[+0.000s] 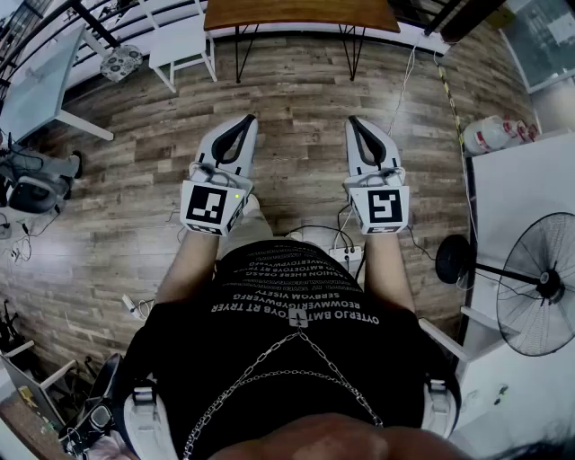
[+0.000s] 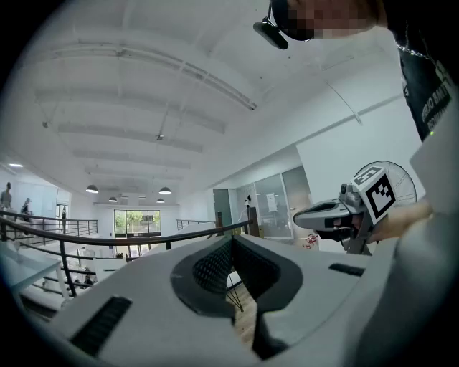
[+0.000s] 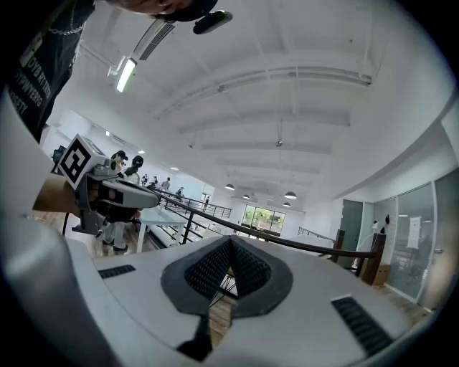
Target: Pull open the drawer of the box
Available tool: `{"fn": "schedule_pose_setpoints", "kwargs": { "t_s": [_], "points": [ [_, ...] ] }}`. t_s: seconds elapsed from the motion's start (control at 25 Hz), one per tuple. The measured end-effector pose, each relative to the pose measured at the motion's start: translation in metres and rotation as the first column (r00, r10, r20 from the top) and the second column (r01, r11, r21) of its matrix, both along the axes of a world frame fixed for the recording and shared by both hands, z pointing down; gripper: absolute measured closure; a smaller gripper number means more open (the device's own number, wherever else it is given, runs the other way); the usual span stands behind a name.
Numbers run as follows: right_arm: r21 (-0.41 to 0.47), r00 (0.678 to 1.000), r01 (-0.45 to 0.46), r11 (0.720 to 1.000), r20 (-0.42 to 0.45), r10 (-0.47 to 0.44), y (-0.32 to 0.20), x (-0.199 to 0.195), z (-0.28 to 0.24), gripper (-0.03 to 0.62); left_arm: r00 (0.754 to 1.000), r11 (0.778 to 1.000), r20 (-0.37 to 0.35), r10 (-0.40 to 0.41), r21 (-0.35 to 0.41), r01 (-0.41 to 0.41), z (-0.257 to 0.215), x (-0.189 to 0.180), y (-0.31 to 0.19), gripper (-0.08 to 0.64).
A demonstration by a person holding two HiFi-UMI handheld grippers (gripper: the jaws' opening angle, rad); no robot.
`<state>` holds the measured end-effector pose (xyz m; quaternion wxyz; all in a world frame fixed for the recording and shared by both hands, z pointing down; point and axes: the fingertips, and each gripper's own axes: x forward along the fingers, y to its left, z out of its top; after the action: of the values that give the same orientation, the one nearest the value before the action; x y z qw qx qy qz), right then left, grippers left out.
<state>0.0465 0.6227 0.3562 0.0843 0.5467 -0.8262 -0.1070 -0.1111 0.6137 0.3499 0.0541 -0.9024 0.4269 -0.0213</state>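
Note:
No box or drawer shows in any view. In the head view my left gripper (image 1: pixel 248 120) and right gripper (image 1: pixel 353 120) are held side by side in front of the person's body, pointing level over the wooden floor (image 1: pixel 296 99). Both are shut with nothing between the jaws. In the left gripper view the left gripper (image 2: pixel 231 241) has its pads meeting at the tip, and the right gripper (image 2: pixel 303 215) shows at the right. In the right gripper view the right gripper (image 3: pixel 231 241) is closed the same way, with the left gripper (image 3: pixel 147 195) at the left.
A brown-topped table (image 1: pixel 301 13) on black legs and a white chair (image 1: pixel 180 45) stand ahead. A white table (image 1: pixel 36 85) is at the left. A standing fan (image 1: pixel 539 283) and a white counter (image 1: pixel 521 180) are at the right. A black railing (image 3: pixel 301 246) crosses both gripper views.

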Motion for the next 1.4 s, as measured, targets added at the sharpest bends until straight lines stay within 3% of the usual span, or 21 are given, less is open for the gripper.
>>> {"fn": "schedule_pose_setpoints", "kwargs": {
  "t_s": [0.44,0.8,0.92,1.04,1.4],
  "points": [
    [-0.028,0.999,-0.003,1.000,0.034,0.004,0.006,0.018,0.006,0.595,0.999,1.000,0.035,-0.020,-0.010,0.021,0.011,0.009,0.011,0.555],
    [-0.063,0.999,-0.009,0.998,0.041,0.011,-0.018,0.014,0.024,0.591,0.999,0.999,0.045,-0.023,-0.040,0.024,0.026,0.001,-0.014,0.555],
    [-0.078,0.999,-0.002,0.997,0.046,0.006,-0.033,0.011,0.027,0.504,0.999,0.998,0.040,-0.029,-0.050,0.031,0.028,-0.006,-0.031,0.555],
    [-0.100,0.999,-0.005,0.995,0.032,0.008,-0.056,0.008,0.032,0.462,0.999,0.998,0.038,-0.026,-0.059,0.028,0.031,-0.010,-0.057,0.555],
    [-0.159,1.000,-0.023,0.987,0.017,0.026,-0.122,0.002,0.040,0.445,1.000,0.999,0.013,-0.009,-0.039,0.010,0.024,-0.011,-0.131,0.555]
  ]
}}
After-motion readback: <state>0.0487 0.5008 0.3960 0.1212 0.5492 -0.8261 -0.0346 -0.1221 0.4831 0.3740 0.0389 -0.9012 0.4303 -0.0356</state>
